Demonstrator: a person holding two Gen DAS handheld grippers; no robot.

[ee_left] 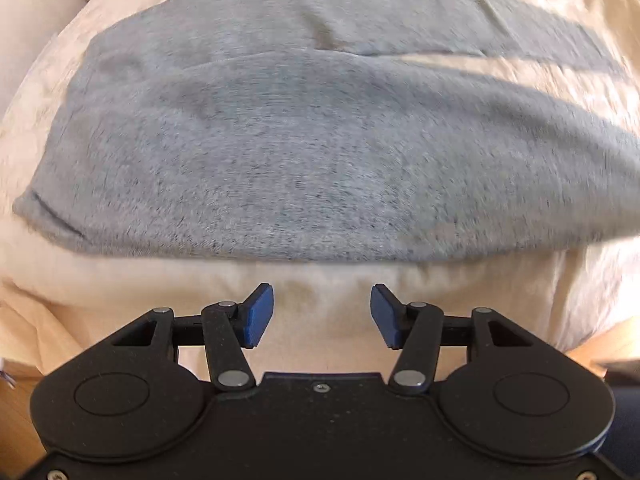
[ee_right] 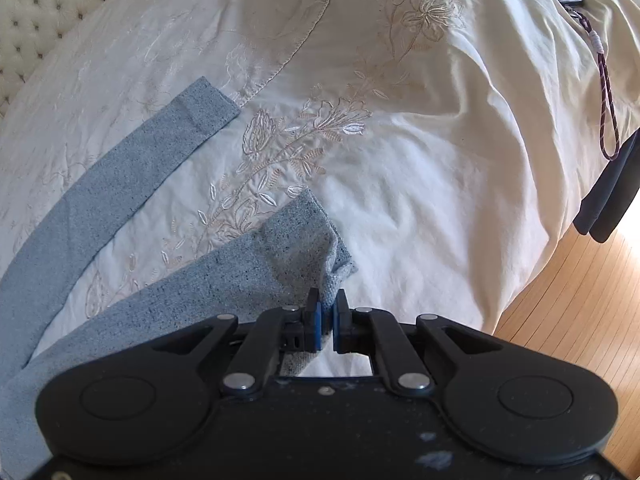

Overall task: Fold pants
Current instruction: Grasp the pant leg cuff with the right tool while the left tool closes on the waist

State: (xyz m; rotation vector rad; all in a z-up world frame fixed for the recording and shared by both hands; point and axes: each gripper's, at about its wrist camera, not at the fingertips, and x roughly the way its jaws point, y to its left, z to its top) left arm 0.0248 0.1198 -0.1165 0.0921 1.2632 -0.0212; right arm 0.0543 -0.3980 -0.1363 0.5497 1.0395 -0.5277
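Pants (ee_left: 280, 140), grey knit, lie spread flat on a cream bedspread (ee_left: 320, 288) w/ embroidered flowers. In left wrist view the wide upper part fills the frame from 9 to 3 o'clock, waistband end toward 9, two legs running off toward 3 w/ a sliver of bedspread showing between them at approx 1 o'clock. Picture is smeared w/ motion blur.

Left gripper (ee_left: 322, 314) sits at 6 o'clock of that view, blue pads (ee_left: 258, 316) well apart, jaws roughly halfway open, nothing between them; only bare bedspread beneath. Pads are near the pants' closest edge but not touching it.

In right wrist view both legs come in from 8 o'clock. Far leg's hem (ee_right: 208, 104) lies flat at approx 10 o'clock. Near leg's hem (ee_right: 312, 240) is bunched and lifted near centre, and right gripper (ee_right: 328, 320) at 6 o'clock is clamped tight on a fold of that cuff, fabric pinched between the blue pads.

Elsewhere in right view: tufted headboard (ee_right: 48, 12) at 10–11 o'clock, wood floor (ee_right: 580, 300) at 4 o'clock, dark garment (ee_right: 608, 196) hanging off the bed edge at 3 o'clock w/ a purple cord loop (ee_right: 608, 92) above it.
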